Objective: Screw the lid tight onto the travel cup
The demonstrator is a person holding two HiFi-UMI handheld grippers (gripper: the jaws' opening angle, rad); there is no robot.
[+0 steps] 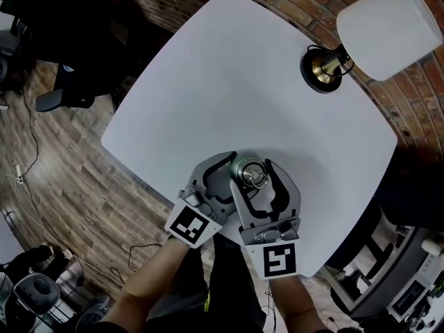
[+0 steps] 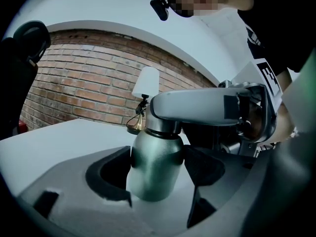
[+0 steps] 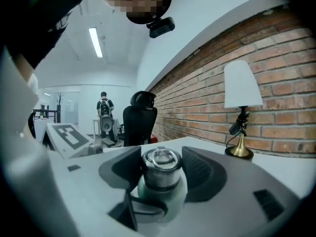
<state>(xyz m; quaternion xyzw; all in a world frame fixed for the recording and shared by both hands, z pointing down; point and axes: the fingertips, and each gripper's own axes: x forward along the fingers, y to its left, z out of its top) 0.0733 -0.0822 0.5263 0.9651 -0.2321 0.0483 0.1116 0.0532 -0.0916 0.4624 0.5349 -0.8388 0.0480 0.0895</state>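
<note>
A green metal travel cup (image 2: 153, 167) stands upright near the table's front edge, with a steel lid (image 3: 160, 163) and ring handle on top. My left gripper (image 2: 157, 176) is shut on the cup's body, black pads pressing both sides. From above, my right gripper (image 3: 161, 171) is closed on the lid, its pads against the lid's sides. In the head view the lid (image 1: 252, 176) shows between the right gripper (image 1: 258, 180) and the left gripper (image 1: 229, 175), which crosses under it. The cup's base is hidden by the jaws.
The white table (image 1: 229, 82) carries a lamp (image 1: 385, 26) with a brass base at the far right by the brick wall. A black office chair (image 3: 138, 117) stands beyond the table's left side. A person (image 3: 104, 113) stands far off in the room.
</note>
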